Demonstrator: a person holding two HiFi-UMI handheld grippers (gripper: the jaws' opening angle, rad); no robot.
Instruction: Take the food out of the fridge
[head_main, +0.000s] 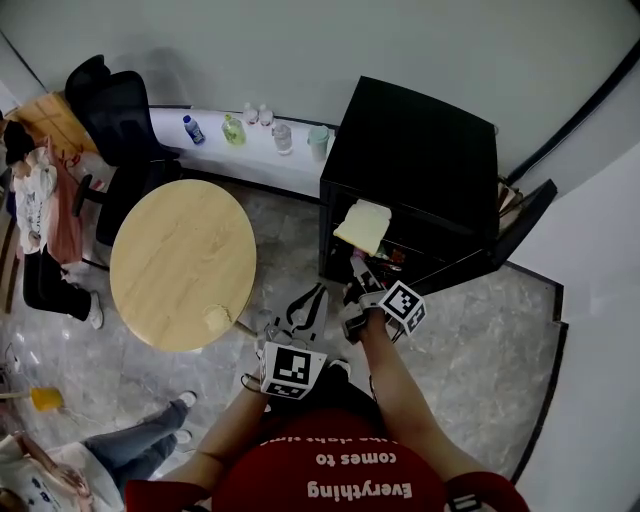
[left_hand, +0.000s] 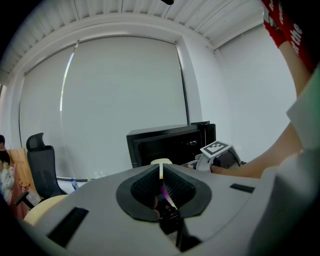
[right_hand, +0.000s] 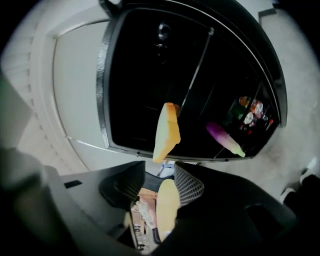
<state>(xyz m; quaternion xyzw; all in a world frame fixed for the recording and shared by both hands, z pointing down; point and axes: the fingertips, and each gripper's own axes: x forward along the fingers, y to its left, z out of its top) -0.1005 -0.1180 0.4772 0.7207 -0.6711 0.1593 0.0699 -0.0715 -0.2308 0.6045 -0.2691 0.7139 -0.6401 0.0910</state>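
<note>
Jutting over the front edge of the fridge, the bread slice sits edge-on just beyond the spread right tongs; the left tongs, pressed together, hang farther off.

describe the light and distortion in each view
Head view: even light, strong fisheye curving the walls. Left gripper view: bright blind behind, so the fridge looks dim; corners go black. Right gripper view: tilted, fridge inside almost black, only the bread and purple vegetable stand out.

A round wooden table and black office chairs stand on grey marbled floor by white walls.
</note>
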